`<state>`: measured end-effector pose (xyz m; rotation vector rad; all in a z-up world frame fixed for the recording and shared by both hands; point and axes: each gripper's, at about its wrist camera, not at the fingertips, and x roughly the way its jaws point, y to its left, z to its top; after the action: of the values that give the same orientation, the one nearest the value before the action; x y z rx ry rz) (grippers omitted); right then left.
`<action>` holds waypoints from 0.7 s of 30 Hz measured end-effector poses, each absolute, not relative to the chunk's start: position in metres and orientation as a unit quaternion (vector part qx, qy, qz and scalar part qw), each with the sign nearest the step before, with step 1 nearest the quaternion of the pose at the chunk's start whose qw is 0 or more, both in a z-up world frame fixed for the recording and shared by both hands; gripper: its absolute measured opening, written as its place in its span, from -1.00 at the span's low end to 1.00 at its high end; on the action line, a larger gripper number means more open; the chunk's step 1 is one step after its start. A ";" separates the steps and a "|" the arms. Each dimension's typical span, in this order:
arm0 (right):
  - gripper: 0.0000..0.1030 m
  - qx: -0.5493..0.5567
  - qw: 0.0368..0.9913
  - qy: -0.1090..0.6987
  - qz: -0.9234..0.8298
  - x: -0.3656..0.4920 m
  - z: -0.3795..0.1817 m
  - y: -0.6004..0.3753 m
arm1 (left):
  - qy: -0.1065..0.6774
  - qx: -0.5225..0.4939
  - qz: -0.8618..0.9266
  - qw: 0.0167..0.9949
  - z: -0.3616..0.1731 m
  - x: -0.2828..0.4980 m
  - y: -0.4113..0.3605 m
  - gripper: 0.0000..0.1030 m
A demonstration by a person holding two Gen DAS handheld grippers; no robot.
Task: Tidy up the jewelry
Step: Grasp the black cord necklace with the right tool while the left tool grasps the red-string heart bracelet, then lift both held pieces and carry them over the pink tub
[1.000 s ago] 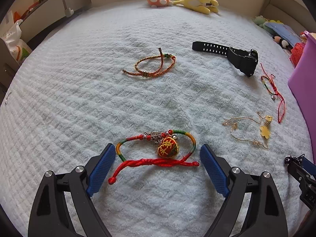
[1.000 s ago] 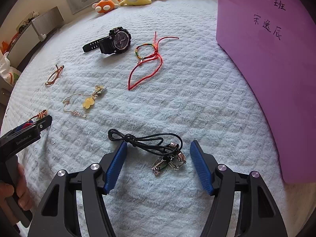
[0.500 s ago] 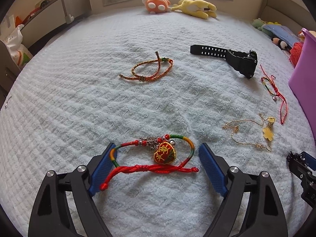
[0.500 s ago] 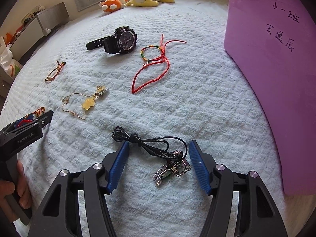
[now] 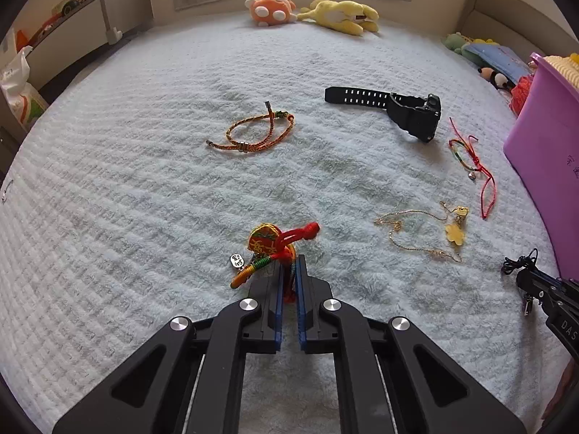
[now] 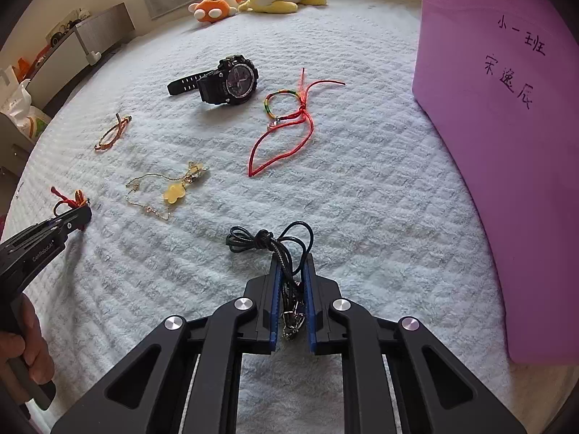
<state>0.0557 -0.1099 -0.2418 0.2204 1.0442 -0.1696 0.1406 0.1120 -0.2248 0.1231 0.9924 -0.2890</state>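
On the pale blue blanket (image 5: pixel 144 199), my left gripper (image 5: pixel 289 262) is shut on the red-and-multicolour cord bracelet (image 5: pixel 264 240). Its heart charm and silver tag stick out past the fingertips. That gripper also shows at the left edge of the right wrist view (image 6: pixel 85 213), with the red bracelet (image 6: pixel 67 200) bunched at its tip. My right gripper (image 6: pixel 291 258) has its jaws closing on the black cord necklace (image 6: pixel 267 240). The pads press the cord, and the metal chain pendant (image 6: pixel 293 320) hangs between them.
Loose on the blanket lie a black watch (image 6: pixel 231 81), an orange braided bracelet (image 5: pixel 253 133), a gold chain with a yellow flower (image 5: pixel 454 233) and a multicolour bracelet with a red cord (image 6: pixel 289 123). A purple box (image 6: pixel 506 144) stands at the right. Plush toys (image 5: pixel 315 11) lie far back.
Both grippers went from wide open around their pieces to closed on them. The red bracelet is bunched up and lifted a little; the black cord is gathered between the right pads.
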 end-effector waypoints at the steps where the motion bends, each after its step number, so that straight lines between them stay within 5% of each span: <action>1: -0.79 0.105 0.858 0.497 -0.079 0.055 -0.240 -0.109 | 0.474 0.057 -0.139 0.868 -0.222 0.140 0.112 -0.88; 21: -0.80 0.152 0.852 0.497 -0.058 0.012 -0.124 -0.080 | 0.455 0.089 -0.177 0.868 -0.100 0.097 0.132 -0.89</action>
<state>0.0118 -0.0803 -0.1239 0.3206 1.0456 -0.1226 0.0971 0.1318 -0.0999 0.1866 0.9517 -0.3704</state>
